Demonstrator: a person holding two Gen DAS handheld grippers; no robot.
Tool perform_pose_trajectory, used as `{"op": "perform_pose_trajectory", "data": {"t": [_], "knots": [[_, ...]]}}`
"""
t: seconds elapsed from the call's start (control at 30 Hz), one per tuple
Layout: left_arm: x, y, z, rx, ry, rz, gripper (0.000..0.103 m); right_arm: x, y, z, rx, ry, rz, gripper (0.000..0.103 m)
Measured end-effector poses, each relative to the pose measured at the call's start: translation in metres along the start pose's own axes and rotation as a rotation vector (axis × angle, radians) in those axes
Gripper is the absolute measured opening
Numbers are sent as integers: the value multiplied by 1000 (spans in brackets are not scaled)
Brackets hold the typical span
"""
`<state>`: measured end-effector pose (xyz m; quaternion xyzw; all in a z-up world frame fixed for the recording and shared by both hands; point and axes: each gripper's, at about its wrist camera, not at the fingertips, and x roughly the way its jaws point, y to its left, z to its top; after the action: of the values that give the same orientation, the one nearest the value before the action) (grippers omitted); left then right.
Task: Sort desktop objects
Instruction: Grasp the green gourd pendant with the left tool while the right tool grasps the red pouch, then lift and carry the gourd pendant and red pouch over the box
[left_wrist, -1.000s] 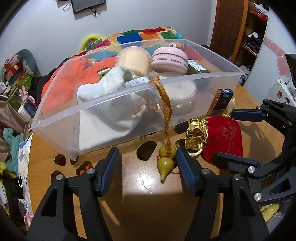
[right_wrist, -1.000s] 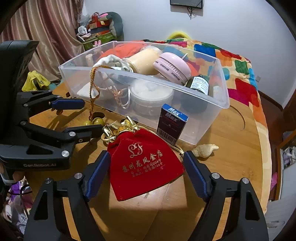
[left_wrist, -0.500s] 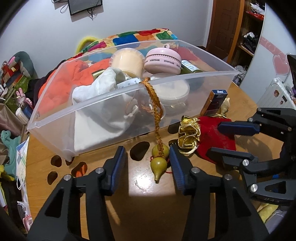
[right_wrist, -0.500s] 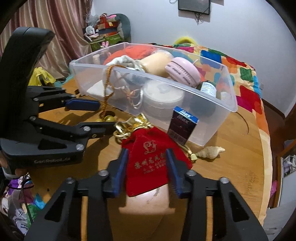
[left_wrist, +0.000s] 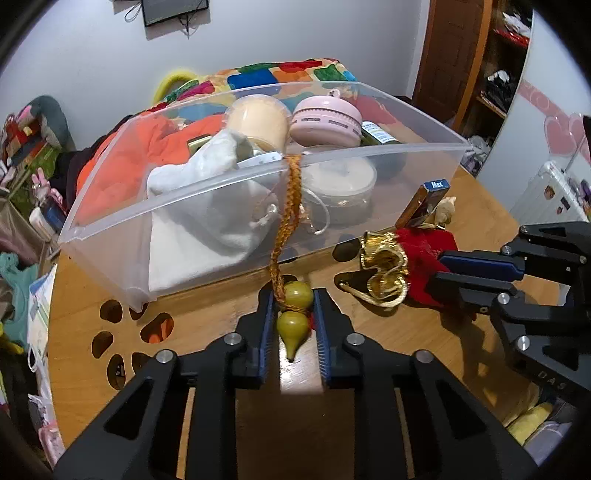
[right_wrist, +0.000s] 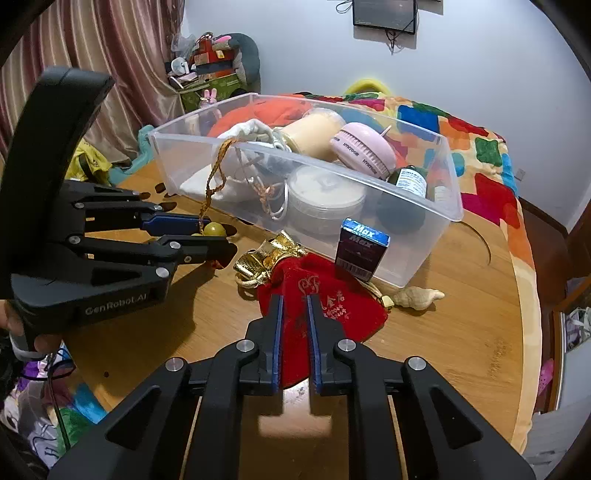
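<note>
A yellow-green gourd pendant (left_wrist: 293, 325) lies on the wooden table (left_wrist: 221, 314). Its braided orange cord (left_wrist: 290, 206) runs up over the rim of the clear plastic bin (left_wrist: 207, 192). My left gripper (left_wrist: 293, 295) is closing on the gourd, and its blue pads press it from both sides. The right wrist view shows that gripper (right_wrist: 216, 236) at the left with the gourd (right_wrist: 215, 229) in it. A red velvet pouch (right_wrist: 332, 310) with a gold neck lies in front of the bin. My right gripper (right_wrist: 294, 301) is closing on its near part and pinches the cloth.
The bin holds white and orange cloth, a cream jar, a pink round case (left_wrist: 325, 118), a lidded tub and a bottle. A dark "Max" box (right_wrist: 362, 251) leans on the bin's front wall. A seashell (right_wrist: 417, 297) lies to the pouch's right. The tabletop has cut-out holes (left_wrist: 155, 328) at the left.
Both grippers went from wide open to shut. The left one closed on the gourd pendant, the right one on the red pouch. Neither hand shifted much.
</note>
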<state>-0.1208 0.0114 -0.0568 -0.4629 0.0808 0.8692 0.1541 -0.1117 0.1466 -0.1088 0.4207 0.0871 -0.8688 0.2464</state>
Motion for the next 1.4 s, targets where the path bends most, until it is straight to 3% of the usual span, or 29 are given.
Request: {"op": "perform_pose_trajectory", "data": {"t": [0.7, 1.4], "knots": [[-27, 10, -6, -48, -50, 1, 18, -41, 6, 1, 8, -85, 1, 10], [-67, 25, 25, -64, -171, 6, 18, -81, -4, 25, 22, -227, -50, 10]]}}
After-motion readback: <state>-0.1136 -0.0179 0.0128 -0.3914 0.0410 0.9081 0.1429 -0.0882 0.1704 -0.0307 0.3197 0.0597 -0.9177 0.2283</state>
